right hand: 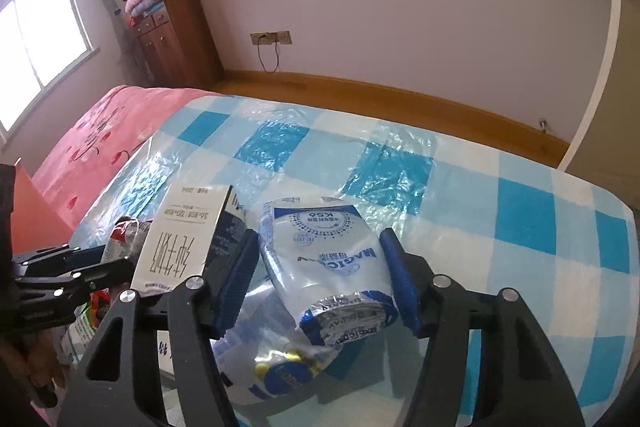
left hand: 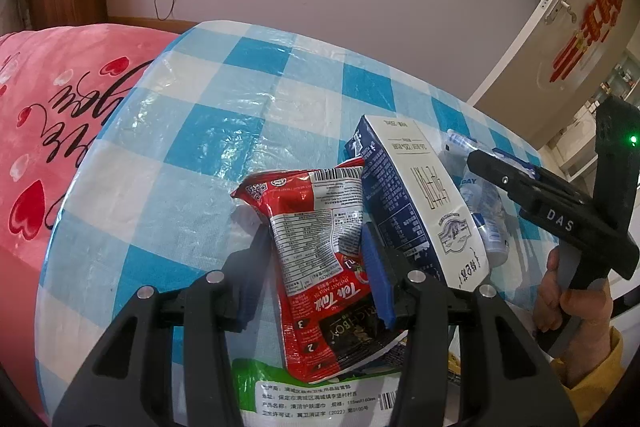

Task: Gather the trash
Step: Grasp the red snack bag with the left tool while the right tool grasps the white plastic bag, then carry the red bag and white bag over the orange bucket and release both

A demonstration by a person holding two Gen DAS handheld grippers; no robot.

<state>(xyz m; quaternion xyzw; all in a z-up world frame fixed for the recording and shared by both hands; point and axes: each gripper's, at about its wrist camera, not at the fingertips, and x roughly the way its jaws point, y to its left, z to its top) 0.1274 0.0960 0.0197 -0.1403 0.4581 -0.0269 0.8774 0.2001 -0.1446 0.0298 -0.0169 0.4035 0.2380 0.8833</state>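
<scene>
Where the left wrist view looks down, the left hand-held gripper [left hand: 316, 247] is clamped on a red snack packet [left hand: 316, 267] over a blue-checked desk [left hand: 240, 115], beside a pink bed [left hand: 60, 107]. From the right wrist view, the right hand-held gripper [right hand: 320, 267] pinches a blue-white pouch [right hand: 324, 259]; wooden cabinet [right hand: 176, 35], window [right hand: 40, 39].

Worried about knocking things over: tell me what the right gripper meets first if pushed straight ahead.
The right gripper already straddles a white-and-blue foil pouch; pushed on, it likely meets that first, then checked tablecloth.
</scene>
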